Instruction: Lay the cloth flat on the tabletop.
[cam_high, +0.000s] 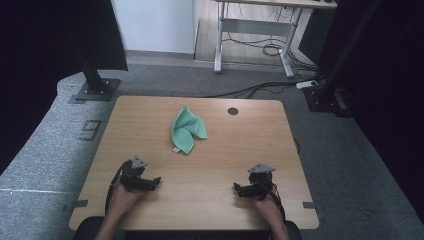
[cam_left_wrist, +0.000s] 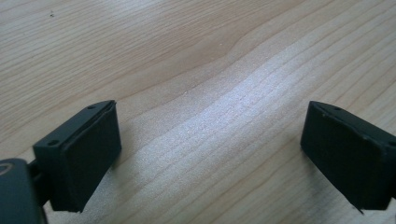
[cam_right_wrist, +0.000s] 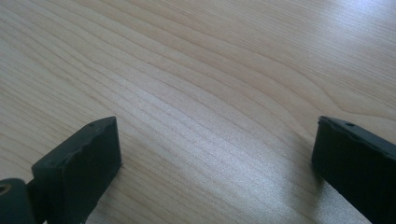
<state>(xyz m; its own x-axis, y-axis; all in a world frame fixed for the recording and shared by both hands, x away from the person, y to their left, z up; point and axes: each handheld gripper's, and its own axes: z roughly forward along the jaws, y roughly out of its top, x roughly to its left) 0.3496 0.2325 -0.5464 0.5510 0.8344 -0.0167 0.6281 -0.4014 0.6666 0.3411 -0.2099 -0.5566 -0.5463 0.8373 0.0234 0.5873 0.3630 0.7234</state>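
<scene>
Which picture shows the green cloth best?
The high view: the green cloth lies crumpled on the far middle of the wooden table, well away from both grippers. The left gripper view and right gripper view look down at bare wood between open jaws, so they tell nothing about the cloth.

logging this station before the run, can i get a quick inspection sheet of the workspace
Surface: light wooden table, bare around both grippers; round dark grommet hole near the far edge.
Job's things: crumpled green cloth lying far of centre, apart from both grippers.
Clutter: nothing seen on the table.
Grippers: left gripper and right gripper rest near the front edge, jaws wide apart over bare wood, holding nothing.
Cables: a cable trails from each gripper; black cables run across the floor beyond the table.
Surroundings: grey carpet, a white desk frame behind, dark stands either side.
</scene>
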